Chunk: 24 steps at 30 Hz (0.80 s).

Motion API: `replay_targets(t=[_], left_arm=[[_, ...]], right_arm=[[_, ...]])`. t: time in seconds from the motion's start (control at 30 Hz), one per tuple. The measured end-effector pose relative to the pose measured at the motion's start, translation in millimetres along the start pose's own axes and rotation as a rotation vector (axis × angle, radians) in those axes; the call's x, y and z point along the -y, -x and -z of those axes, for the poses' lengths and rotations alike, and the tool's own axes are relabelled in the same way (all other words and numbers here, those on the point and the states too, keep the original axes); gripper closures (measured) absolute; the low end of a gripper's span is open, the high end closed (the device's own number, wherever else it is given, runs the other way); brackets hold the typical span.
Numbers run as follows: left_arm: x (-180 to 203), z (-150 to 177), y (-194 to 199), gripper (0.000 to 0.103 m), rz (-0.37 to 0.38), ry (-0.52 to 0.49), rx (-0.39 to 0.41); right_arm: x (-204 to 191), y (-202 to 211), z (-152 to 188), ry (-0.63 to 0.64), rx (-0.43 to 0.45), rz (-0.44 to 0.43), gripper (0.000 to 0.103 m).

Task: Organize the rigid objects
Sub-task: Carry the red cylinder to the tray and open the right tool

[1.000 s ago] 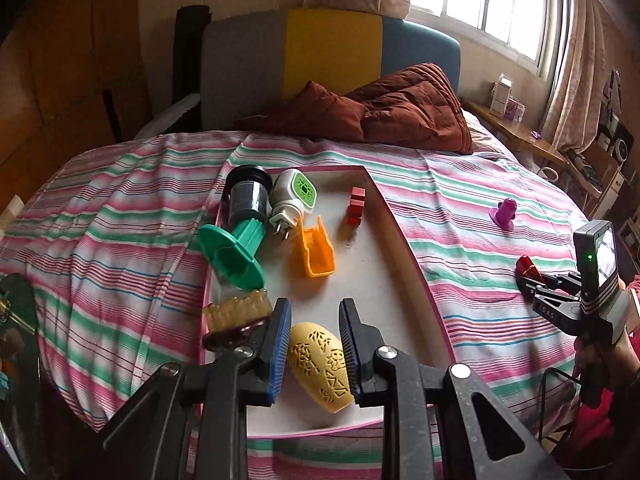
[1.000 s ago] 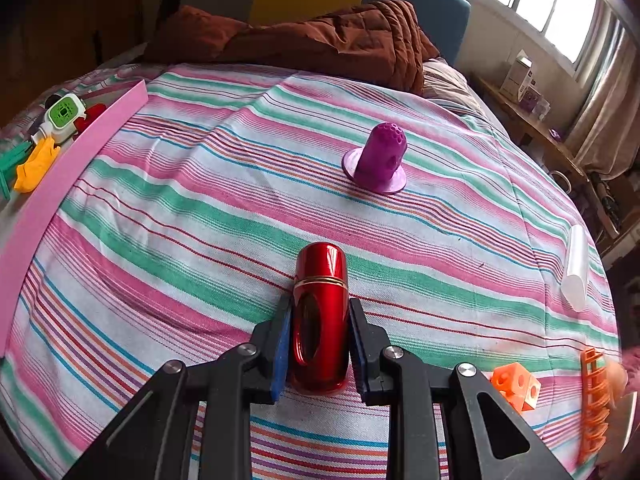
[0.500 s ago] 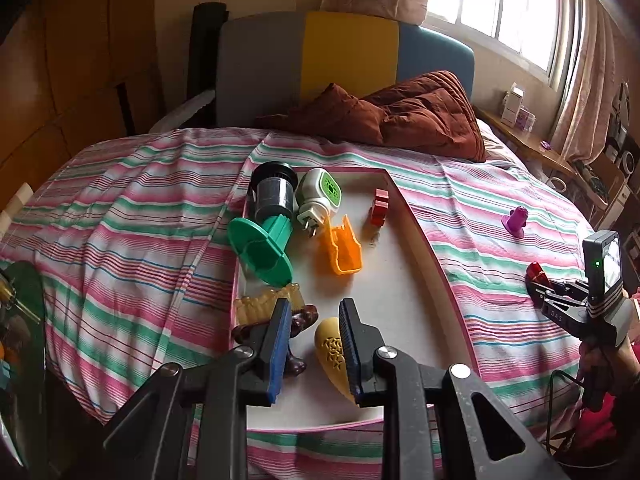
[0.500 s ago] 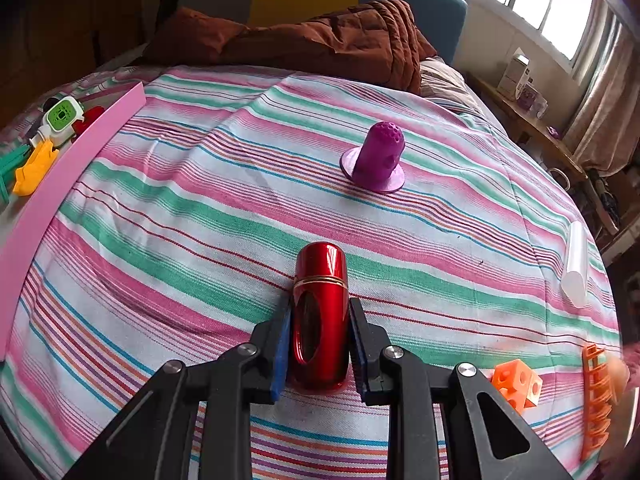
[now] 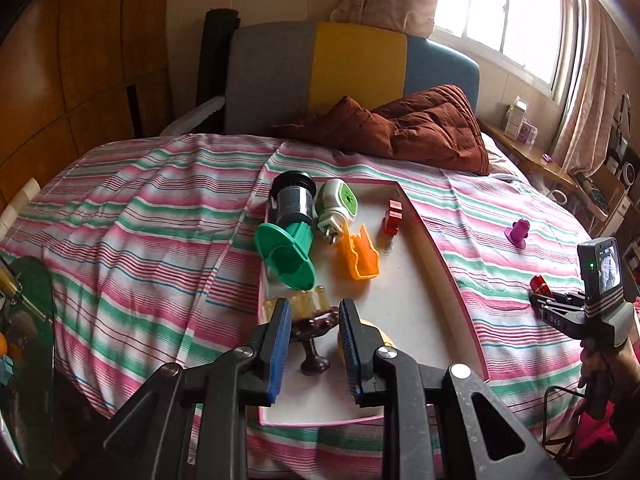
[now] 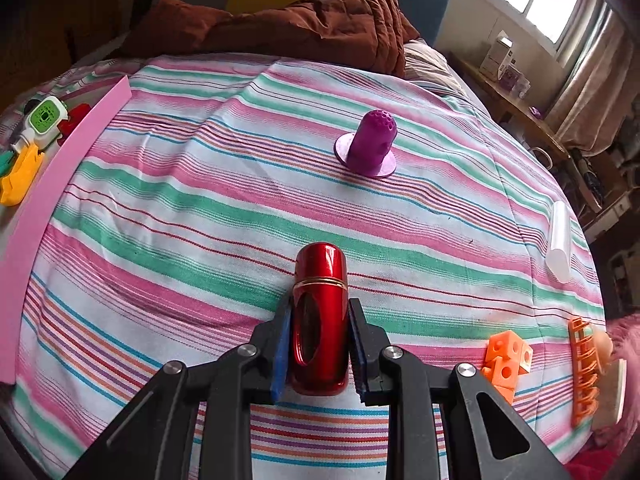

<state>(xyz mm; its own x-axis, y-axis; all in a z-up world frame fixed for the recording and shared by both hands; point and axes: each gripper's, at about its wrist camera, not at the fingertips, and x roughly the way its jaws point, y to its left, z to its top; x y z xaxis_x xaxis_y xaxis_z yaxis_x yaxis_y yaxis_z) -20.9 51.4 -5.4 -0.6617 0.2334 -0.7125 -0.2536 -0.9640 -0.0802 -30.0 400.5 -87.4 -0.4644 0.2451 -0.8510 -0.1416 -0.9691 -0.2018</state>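
Observation:
A pink-rimmed white tray (image 5: 416, 312) lies on the striped bed. It holds a green funnel (image 5: 288, 256), a dark cylinder (image 5: 294, 200), a white and green plug (image 5: 334, 208), an orange piece (image 5: 358, 258), a red block (image 5: 393, 217), a brown knob (image 5: 314, 330) and a yellow oval piece (image 5: 382, 334). My left gripper (image 5: 314, 348) is open and empty above the tray's near end, jaws either side of the knob. My right gripper (image 6: 320, 356) is shut on a red metal cylinder (image 6: 320, 312) just above the bedspread; the cylinder also shows in the left wrist view (image 5: 538, 283).
A purple perforated cap (image 6: 370, 144) stands on the bed beyond the cylinder; it also shows in the left wrist view (image 5: 518, 232). A white tube (image 6: 560, 240), orange cubes (image 6: 506, 360) and an orange rack (image 6: 584, 368) lie at right. A brown quilt (image 5: 400, 128) lies at the headboard.
My left gripper has pulled back and up from the tray, off the yellow oval piece, which now lies behind its right finger. My right gripper keeps its hold on the red cylinder.

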Motion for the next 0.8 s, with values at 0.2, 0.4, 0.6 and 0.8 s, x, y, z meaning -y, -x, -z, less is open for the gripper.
replay_targets(t=[0.2,0.4,0.6,0.8], left_arm=[[-12.9,2.0,4.8,0.079,-0.006,0.019,0.017],[-23.7,5.9,7.9,0.079,-0.006,0.042,0.021],[-30.7,7.4,10.8,0.079,-0.011,0.059,0.03],[-35.0,9.4,11.0,0.079,-0.014,0.067,0.028]], right_arm=[[-6.1,8.8,-5.5,-0.062,-0.009,-0.068,0.077],[-26.2,19.7,-15.8,-0.072,0.014,-0.122,0.077],[-58.7,47.8,-27.8,-0.077,0.077,-0.222,0.077],[-104.3,75.0,-46.1,-0.029,0.13,-0.326,0.077]])
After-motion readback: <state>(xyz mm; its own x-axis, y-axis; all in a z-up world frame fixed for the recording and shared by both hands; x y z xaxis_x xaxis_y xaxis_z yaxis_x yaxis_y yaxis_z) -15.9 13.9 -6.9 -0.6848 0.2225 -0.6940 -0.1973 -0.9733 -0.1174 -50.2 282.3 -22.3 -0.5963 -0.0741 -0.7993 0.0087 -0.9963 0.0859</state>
